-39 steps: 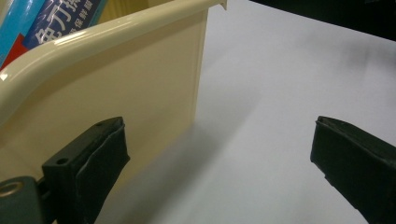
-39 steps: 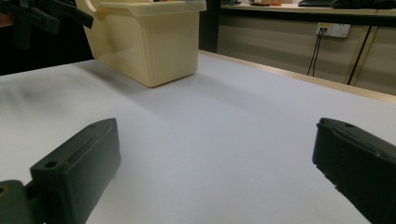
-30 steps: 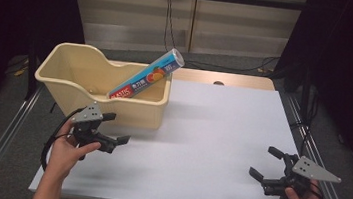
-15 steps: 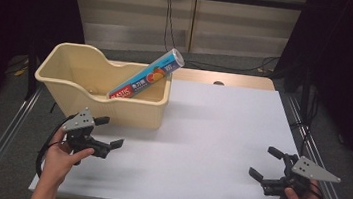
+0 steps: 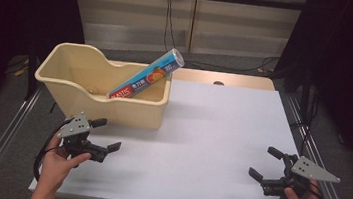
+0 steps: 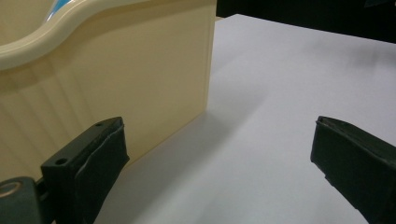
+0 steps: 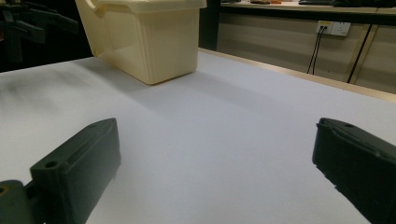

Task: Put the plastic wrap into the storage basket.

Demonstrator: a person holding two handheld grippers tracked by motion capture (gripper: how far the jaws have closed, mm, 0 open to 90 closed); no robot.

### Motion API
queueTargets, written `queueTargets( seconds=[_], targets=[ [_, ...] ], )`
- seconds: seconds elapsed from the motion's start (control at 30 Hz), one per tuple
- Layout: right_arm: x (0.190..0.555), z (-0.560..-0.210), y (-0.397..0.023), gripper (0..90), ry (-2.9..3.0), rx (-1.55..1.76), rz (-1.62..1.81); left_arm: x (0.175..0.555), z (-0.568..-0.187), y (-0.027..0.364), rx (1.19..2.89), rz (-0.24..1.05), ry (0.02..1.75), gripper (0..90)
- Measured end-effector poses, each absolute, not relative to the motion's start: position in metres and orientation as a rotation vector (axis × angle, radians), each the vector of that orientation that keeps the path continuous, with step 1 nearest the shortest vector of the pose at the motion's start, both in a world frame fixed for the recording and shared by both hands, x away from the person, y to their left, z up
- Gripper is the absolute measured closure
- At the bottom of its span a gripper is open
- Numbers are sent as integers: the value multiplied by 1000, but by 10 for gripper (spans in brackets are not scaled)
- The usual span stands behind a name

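A cream plastic bin [image 5: 89, 97] stands at the table's back left. A roll of plastic wrap [image 5: 147, 78] leans in it, its upper end sticking out over the right rim. Just in front of the bin, low over the white table [image 5: 211, 128], my left gripper [image 5: 109, 133] is open with nothing between its jaws. In the left gripper view my left gripper [image 6: 219, 177] faces the bin's front wall [image 6: 116, 79] and its corner. At the near right my right gripper [image 5: 262, 161] is open and empty, also seen as my right gripper [image 7: 215, 172] looking across the table at the bin [image 7: 144, 37].
Metal rails run along both sides of the table [image 5: 4, 135]. A wooden strip [image 5: 227, 79] borders its far edge, with cables and a wall behind. The other hand's gripper [image 7: 28, 23] appears at the top left of the right gripper view.
My left gripper has drawn back from the bin's front toward the near left edge and sunk a little. The right gripper has stayed still.
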State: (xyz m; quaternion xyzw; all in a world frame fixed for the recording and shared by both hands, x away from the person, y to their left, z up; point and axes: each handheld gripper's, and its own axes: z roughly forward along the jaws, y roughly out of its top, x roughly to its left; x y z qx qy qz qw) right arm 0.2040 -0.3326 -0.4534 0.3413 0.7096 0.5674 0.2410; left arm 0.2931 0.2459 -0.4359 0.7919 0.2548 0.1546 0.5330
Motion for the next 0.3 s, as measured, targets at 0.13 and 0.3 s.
queueTargets(
  seconds=[0.13, 0.3],
  targets=[
    [204, -454, -332, 5, 1941, 932, 1552, 290, -438, 248, 1901, 378, 609, 37],
    [205, -454, -331, 6, 1951, 929, 1548, 289, -438, 249, 1900, 377, 615, 36]
  ],
)
